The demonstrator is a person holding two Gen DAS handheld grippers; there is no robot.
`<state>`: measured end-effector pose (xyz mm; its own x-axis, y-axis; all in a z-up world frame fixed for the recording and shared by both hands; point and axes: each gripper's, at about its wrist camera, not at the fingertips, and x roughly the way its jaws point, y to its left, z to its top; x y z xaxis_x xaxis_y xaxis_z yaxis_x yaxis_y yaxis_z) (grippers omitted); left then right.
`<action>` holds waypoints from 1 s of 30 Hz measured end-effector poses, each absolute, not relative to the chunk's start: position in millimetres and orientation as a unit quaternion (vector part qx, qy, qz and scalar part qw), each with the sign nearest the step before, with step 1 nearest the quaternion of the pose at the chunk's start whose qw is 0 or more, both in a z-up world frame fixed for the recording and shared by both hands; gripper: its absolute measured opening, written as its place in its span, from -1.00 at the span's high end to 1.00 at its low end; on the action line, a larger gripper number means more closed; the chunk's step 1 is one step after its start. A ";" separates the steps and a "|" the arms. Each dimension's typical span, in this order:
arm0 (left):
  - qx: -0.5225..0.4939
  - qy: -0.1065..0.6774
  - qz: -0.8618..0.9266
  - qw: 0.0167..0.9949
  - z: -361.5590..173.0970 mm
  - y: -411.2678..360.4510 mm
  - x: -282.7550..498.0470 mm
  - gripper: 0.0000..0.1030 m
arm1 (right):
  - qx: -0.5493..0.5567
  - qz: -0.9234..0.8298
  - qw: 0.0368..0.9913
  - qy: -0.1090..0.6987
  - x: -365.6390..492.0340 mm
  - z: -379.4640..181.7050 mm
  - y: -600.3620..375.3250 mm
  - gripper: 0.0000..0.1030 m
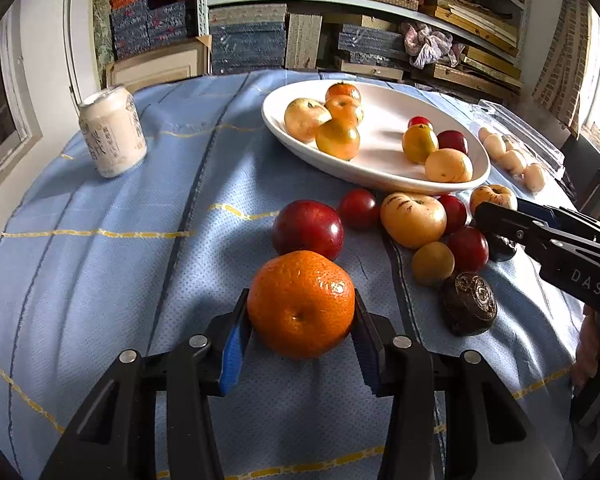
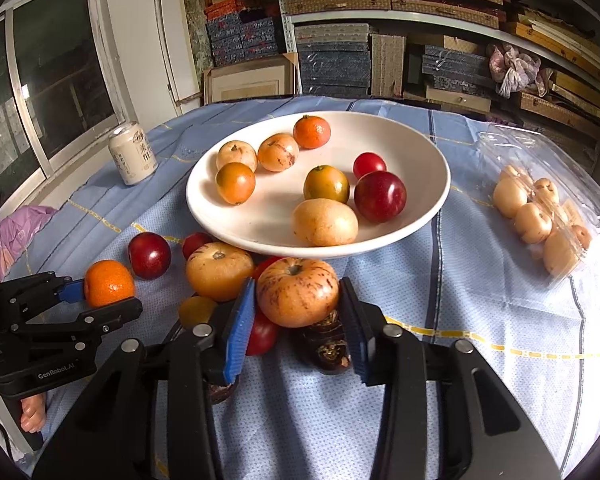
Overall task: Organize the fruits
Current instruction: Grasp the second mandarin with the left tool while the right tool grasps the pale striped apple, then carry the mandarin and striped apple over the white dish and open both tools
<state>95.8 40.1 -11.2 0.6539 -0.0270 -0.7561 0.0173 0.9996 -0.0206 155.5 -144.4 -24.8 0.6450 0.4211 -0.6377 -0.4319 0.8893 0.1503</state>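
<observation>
Gripping one fruit each, both claws are at work beside the white plate (image 2: 428, 208). The left claw (image 1: 300, 320) pinches an orange tangerine (image 1: 301, 304) between its blue pads, low over the blue cloth of the counter (image 1: 100, 260). The right claw (image 2: 298, 312) pinches a speckled yellow apple (image 2: 297, 292), just in front of the plate's near rim and above the heap of loose fruit.

By my count the job looks roughly half done. The plate already carries eight pieces: small oranges, pale yellow fruits and two red ones. Left on the cloth near the rim are a large red plum (image 1: 308, 230), a big yellow apple (image 1: 413, 220), several smaller red and yellow fruits, and a dark brown fruit (image 1: 469, 304).

A clear box of pale fruits (image 2: 540, 216) sits well to the right, and a drink can (image 2: 133, 154) to the left; whether the box counts in the task I cannot tell.
</observation>
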 end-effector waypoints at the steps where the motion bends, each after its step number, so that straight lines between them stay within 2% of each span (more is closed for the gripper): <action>1: 0.000 0.410 -0.008 0.912 -9.3 39.0 94.1 0.08 | -0.005 0.236 0.908 0.347 154.7 -24.0 -145.9 0.21; 30: 0.046 0.332 0.014 0.942 23.1 25.3 65.8 0.08 | 0.037 0.252 0.924 0.284 88.2 13.6 -176.4 0.21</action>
<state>65.8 25.3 23.1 0.7791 0.0573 -0.6243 0.0036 0.9954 0.0958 88.2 -176.4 13.6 0.7112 0.4868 -0.5071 -0.4447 0.8703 0.2118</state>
